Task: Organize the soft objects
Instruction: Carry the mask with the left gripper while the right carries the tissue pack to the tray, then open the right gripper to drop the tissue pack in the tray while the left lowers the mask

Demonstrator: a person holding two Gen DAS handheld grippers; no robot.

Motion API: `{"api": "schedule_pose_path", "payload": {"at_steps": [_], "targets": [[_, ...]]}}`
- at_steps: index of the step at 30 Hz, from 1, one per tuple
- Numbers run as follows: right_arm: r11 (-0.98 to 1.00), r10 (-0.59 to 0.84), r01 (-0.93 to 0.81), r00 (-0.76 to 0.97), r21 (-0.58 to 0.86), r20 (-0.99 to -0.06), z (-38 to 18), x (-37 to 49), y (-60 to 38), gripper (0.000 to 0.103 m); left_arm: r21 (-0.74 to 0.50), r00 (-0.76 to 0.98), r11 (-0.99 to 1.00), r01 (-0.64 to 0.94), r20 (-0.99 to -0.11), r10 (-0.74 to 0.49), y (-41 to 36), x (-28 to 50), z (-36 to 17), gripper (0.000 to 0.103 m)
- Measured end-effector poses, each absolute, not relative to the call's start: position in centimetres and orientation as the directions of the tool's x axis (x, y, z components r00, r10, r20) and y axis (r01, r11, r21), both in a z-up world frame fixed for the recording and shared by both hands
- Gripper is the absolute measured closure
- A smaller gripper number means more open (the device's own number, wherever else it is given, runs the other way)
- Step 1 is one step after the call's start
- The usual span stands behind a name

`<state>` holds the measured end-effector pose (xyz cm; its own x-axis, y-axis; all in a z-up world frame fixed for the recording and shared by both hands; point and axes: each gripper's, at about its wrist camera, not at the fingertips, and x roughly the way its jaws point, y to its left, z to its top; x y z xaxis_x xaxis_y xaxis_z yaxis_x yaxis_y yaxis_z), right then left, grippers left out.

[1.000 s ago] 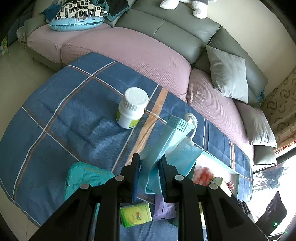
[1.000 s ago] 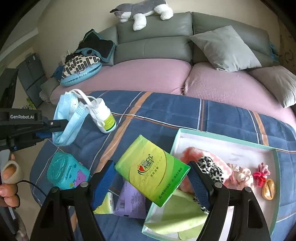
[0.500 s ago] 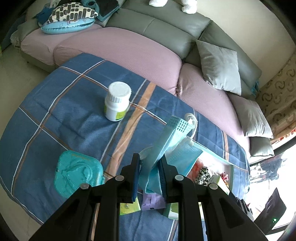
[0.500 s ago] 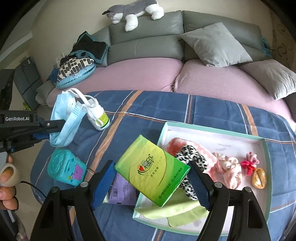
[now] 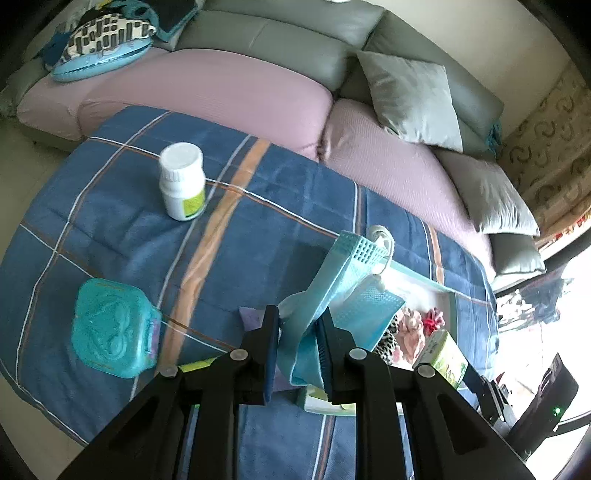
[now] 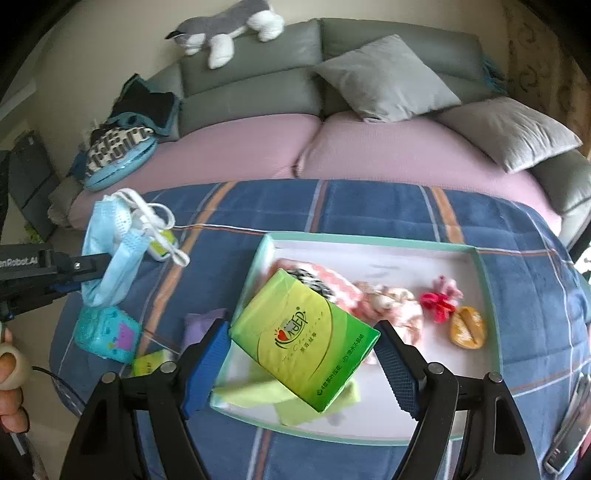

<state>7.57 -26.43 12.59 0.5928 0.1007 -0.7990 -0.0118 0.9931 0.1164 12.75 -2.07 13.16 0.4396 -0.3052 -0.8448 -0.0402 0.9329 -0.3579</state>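
Observation:
My left gripper (image 5: 295, 343) is shut on a light blue face mask (image 5: 340, 280), which hangs folded between its pads above the blue plaid cloth (image 5: 258, 206); the mask (image 6: 110, 254) also shows at the left of the right wrist view. My right gripper (image 6: 301, 354) is shut on a green tissue pack (image 6: 303, 339), held tilted over the near left part of the white tray (image 6: 373, 243). The tray holds scrunchies (image 6: 391, 299), a red hair tie (image 6: 439, 299), an orange clip (image 6: 467, 326) and a green cloth (image 6: 258, 393).
A white pill bottle (image 5: 183, 181) stands on the cloth. A teal case (image 5: 112, 326), a purple packet (image 6: 201, 325) and a small green packet (image 6: 149, 362) lie near the tray's left side. Behind is a sofa with grey pillows (image 6: 384, 77) and a plush dog (image 6: 225, 31).
Both grippers have moved right across the cloth with their loads. The tissue pack now hangs over the tray, and the mask is nearer the tray's corner.

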Motion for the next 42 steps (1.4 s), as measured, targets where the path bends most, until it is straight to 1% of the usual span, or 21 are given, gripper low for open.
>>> {"api": "schedule_pose_path", "payload": {"at_steps": [14,18,28,42], "targets": [[0.981,-0.012,0.168,0.556,0.098,-0.831,10.4,6.3,-34.5,0.022,-0.292,0.363,0.955,0.051,-0.885,-0.290,-8.5,12.6,11.3,0.082],[0.977,-0.034,0.195,0.536,0.084,-0.843,9.4,6.1,-35.7,0.022,-0.278,0.331,0.957,0.082,-0.898,-0.289,-10.3,12.6,10.3,0.082],[0.978,-0.026,0.192,0.501,0.081,-0.865,7.4,6.5,-35.7,0.022,-0.231,0.256,0.967,0.111,-0.933,-0.253,-12.4,12.5,7.1,0.082],[0.982,-0.027,0.180,0.414,0.052,-0.910,3.7,7.4,-34.8,0.022,-0.196,0.150,0.977,0.086,-0.967,-0.208,-12.3,12.6,2.0,0.082]]}}
